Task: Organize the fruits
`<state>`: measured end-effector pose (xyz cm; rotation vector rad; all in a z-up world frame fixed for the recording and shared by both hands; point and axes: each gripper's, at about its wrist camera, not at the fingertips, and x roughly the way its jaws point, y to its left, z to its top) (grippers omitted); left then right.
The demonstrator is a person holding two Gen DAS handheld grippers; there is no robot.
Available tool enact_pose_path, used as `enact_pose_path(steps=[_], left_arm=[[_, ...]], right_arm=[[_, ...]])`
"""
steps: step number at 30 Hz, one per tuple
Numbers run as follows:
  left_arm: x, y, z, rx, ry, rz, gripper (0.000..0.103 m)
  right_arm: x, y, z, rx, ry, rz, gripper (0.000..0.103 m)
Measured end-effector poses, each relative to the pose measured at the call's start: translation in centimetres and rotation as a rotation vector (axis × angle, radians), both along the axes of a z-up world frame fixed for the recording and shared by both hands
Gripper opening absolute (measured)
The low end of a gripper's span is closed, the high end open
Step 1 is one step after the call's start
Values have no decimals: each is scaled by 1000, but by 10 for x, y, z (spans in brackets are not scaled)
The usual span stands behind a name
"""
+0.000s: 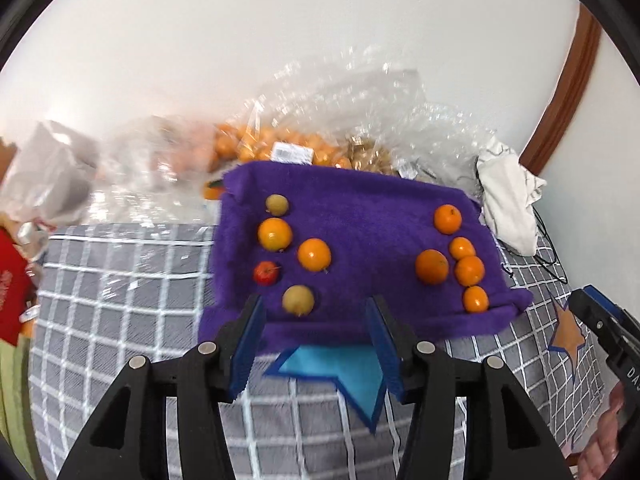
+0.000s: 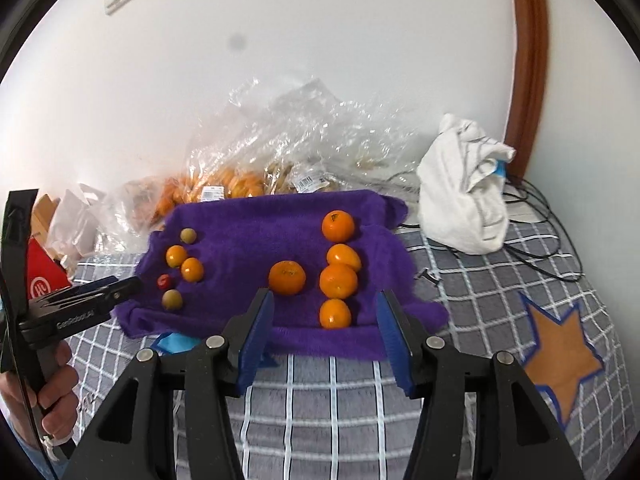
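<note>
A purple towel (image 1: 372,216) (image 2: 248,232) lies on a grey checked cover. On its left side sit two orange fruits (image 1: 274,234) (image 2: 176,256), a small red fruit (image 1: 266,273) (image 2: 164,281) and two yellow-green fruits (image 1: 298,300) (image 2: 172,299). Several oranges (image 1: 431,267) (image 2: 338,281) are grouped on its right side. My left gripper (image 1: 315,304) hovers open over the towel's near edge, close to a yellow-green fruit, with nothing between its blue pads. My right gripper (image 2: 326,296) is open too, holding nothing, above the nearest orange (image 2: 335,313).
Clear plastic bags of oranges (image 1: 256,148) (image 2: 224,184) are piled against the white wall behind the towel. A crumpled white cloth (image 2: 464,200) and black cables (image 2: 540,240) lie at the right. A red box (image 2: 42,280) stands at the left. An orange star patch (image 2: 560,356) marks the cover.
</note>
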<state>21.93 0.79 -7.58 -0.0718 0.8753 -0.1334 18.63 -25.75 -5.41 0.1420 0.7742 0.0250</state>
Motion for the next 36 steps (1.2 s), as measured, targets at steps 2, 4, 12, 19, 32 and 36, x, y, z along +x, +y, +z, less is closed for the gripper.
enact_pose_path(steps=[2, 4, 12, 19, 32, 36], left_arm=[[-21, 2, 11, 10, -36, 19, 51], [-41, 3, 18, 14, -66, 29, 58], [-119, -3, 36, 52, -156, 50, 76], [-163, -9, 48, 59, -217, 66, 81], [-195, -16, 58, 69, -269, 81, 83], [-198, -16, 57, 66, -268, 79, 83]], right_arm=[[-17, -2, 8, -6, -15, -4, 59], [-34, -1, 15, -19, -28, 0, 60], [-109, -4, 35, -54, -137, -15, 94], [-154, -11, 41, -84, -164, -35, 99], [-187, -18, 50, -77, -188, -48, 99], [-187, -17, 48, -75, -181, -45, 99]])
